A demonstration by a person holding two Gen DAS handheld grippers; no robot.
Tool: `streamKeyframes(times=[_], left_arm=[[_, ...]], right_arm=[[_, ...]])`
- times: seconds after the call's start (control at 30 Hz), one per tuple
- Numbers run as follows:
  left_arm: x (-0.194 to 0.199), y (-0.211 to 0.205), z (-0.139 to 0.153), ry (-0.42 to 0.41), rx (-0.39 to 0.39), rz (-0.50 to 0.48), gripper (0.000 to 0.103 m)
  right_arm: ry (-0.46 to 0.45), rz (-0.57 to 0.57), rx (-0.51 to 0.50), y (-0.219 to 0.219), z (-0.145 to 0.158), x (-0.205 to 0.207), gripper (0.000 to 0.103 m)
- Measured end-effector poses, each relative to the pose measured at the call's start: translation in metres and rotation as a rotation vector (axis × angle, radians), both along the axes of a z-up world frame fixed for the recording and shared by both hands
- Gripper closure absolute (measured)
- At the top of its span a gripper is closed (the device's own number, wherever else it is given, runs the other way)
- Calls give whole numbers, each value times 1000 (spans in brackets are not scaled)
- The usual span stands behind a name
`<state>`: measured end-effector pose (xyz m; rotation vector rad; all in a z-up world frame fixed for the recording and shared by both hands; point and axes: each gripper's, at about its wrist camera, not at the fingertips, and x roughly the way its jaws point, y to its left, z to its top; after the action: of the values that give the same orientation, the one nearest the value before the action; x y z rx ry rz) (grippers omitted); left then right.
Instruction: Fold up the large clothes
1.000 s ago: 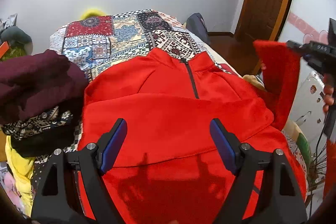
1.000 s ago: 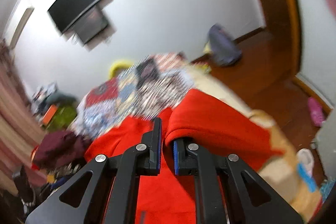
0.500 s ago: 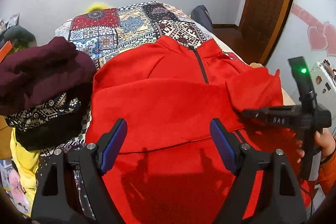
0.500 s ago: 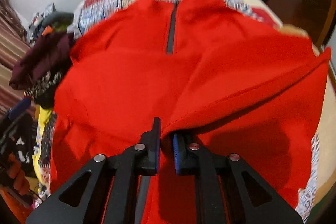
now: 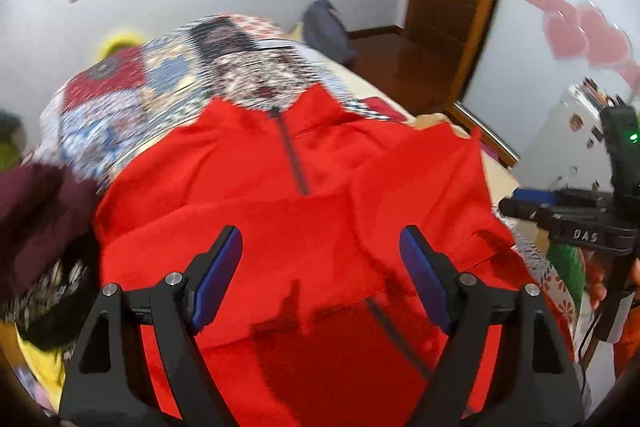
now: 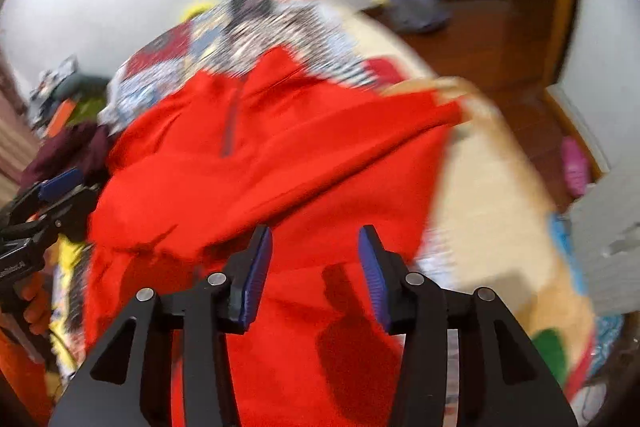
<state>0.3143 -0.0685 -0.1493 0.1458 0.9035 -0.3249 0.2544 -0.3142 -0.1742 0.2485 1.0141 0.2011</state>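
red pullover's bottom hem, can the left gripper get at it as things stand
Probably yes: the left gripper hangs open over the red pullover with nothing between its pads and the cloth, though the hem itself is hidden below the frame.

A: Any text from my feeds?

B: One mark. In my left wrist view the right gripper (image 5: 520,201) carries white letters "DAS" on its black body.

A: And the right wrist view?

B: I see a white label on the left gripper (image 6: 52,187), at the frame's left edge, too blurred to read. Nothing else legible.
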Motion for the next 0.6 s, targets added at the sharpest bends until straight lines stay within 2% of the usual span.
streamKeyframes(times=[0.13,0.4,0.6], left_arm=[[16,-51,-5,9,32,-97,22],[52,-144,-43,66,85,-253,23],[76,-176,-95,158,149,-305,41]], right_arm=[[-15,-84,-43,-29,-1,-2,61],[25,-177,-1,-54,-22,3,61],[73,-171,36,-55,-42,8,61]])
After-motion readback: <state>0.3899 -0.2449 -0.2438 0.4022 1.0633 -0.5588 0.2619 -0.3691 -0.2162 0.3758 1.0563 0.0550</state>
